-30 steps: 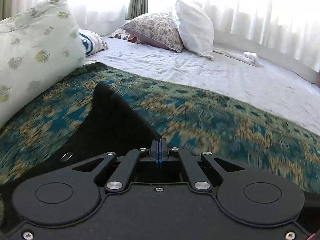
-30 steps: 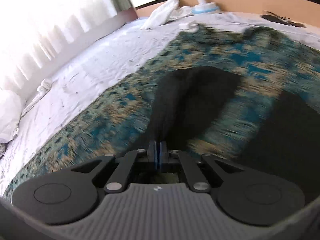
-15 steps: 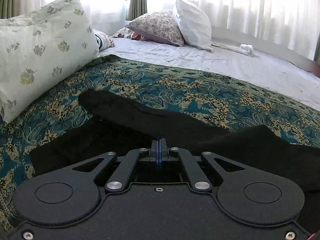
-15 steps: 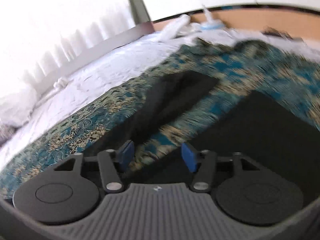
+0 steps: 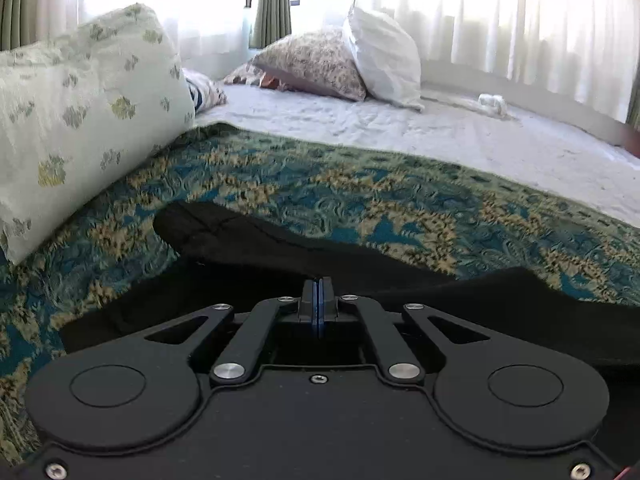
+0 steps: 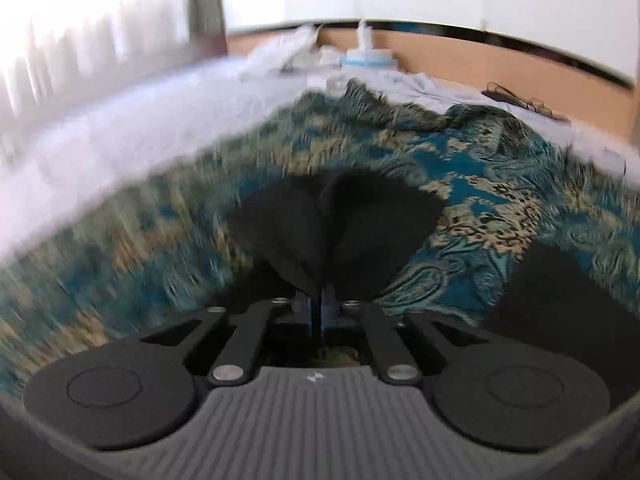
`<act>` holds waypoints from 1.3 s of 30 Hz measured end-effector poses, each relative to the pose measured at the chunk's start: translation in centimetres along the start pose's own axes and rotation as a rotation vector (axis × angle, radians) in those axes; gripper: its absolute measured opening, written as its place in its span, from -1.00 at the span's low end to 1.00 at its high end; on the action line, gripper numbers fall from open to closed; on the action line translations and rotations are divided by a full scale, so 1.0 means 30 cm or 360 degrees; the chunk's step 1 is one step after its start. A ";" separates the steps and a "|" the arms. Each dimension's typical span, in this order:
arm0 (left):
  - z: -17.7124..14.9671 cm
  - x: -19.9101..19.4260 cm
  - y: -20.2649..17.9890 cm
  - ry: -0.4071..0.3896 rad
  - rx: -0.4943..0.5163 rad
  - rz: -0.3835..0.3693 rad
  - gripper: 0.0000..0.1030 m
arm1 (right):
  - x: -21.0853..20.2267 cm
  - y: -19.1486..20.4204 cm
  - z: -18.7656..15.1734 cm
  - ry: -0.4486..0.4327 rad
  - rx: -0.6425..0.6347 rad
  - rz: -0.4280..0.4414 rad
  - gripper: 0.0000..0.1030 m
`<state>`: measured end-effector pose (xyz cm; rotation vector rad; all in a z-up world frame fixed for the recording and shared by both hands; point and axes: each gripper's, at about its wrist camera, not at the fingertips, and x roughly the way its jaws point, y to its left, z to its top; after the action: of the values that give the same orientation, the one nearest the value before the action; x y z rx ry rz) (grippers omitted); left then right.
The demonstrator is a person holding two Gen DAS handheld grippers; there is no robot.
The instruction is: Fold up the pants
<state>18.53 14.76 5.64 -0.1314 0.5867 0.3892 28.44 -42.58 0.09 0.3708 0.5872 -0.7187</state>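
1. The big bed has a teal and gold patterned blanket (image 5: pixel 400 204) spread over a white sheet (image 5: pixel 400 132).
2. The black cloth pants (image 5: pixel 248 248) lie on the patterned blanket, flat and dark, with one long part reaching out to the left in the left camera.
3. In the right camera, a bunch of the black pants (image 6: pixel 340 232) fans out like two wings just past the tongs.
4. The pale pillow with green leaf prints (image 5: pixel 80 120) leans at the left, touching the blanket. Two more pillows stand far back.
5. The left gripper (image 5: pixel 317 308) has its blue tips pressed together. Black cloth lies right at them, but whether it is pinched there is hard to tell.
6. The right gripper (image 6: pixel 320 308) is clamped on the pants.
7. The left half of the right camera is smeared and blurry.
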 end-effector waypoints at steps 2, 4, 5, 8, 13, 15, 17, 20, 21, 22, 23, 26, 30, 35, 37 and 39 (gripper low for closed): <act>0.002 -0.030 0.009 -0.0018 -0.0012 -0.0021 -0.97 | -0.083 -0.070 -0.002 -0.0107 0.0016 0.0045 -0.89; -0.004 -0.071 0.022 -0.0039 -0.0034 -0.0024 -0.97 | -0.173 -0.167 -0.017 -0.0181 0.0060 0.0090 -0.89; -0.009 -0.091 0.030 -0.0049 -0.0044 -0.0024 -0.97 | -0.200 -0.213 -0.014 -0.0190 0.0086 0.0112 -0.89; -0.051 -0.171 0.063 -0.0070 -0.0075 -0.0029 -0.97 | -0.284 -0.378 -0.060 -0.0167 0.0193 0.0129 -0.92; -0.156 -0.244 0.100 -0.0015 -0.0028 -0.0009 -0.97 | -0.328 -0.581 -0.174 -0.0032 0.0300 0.0075 -0.93; -0.190 -0.259 0.118 0.0014 -0.0037 0.0014 -0.97 | -0.344 -0.638 -0.211 0.0003 0.0367 0.0094 -0.93; -0.216 -0.272 0.136 0.0029 -0.0042 0.0028 -0.97 | -0.364 -0.682 -0.236 0.0006 0.0417 0.0109 -0.93; -0.251 -0.281 0.158 0.0058 -0.0029 0.0047 -0.97 | -0.379 -0.717 -0.256 -0.0005 0.0427 0.0083 -0.93; -0.261 -0.281 0.164 0.0066 -0.0026 0.0051 -0.97 | -0.379 -0.730 -0.262 0.0002 0.0442 0.0087 -0.93; -0.271 -0.280 0.165 0.0074 -0.0020 0.0055 -0.97 | -0.377 -0.739 -0.267 0.0004 0.0454 0.0093 -0.93; -0.278 -0.277 0.165 0.0081 -0.0015 0.0062 -0.97 | -0.376 -0.748 -0.270 0.0002 0.0458 0.0097 -0.93; -0.294 -0.278 0.161 0.0086 -0.0002 0.0068 -0.97 | -0.387 -0.749 -0.267 -0.0010 0.0445 0.0087 -0.93; -0.285 -0.310 0.163 0.0063 -0.0006 0.0047 -0.97 | -0.408 -0.776 -0.265 -0.0060 0.0468 0.0057 -0.92; -0.302 -0.321 0.165 0.0087 0.0022 0.0054 -0.97 | -0.382 -0.814 -0.265 -0.0063 0.0505 0.0045 -0.93; -0.306 -0.337 0.175 0.0089 -0.0023 0.0045 -0.97 | -0.393 -0.814 -0.256 -0.0085 0.0499 0.0040 -0.91; -0.312 -0.358 0.180 0.0069 -0.0028 0.0041 -0.97 | -0.403 -0.818 -0.246 -0.0113 0.0501 0.0036 -0.91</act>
<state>3.40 14.14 3.90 -0.1498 0.6285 0.4177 1.09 -49.89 -1.10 0.6397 0.4015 -0.8012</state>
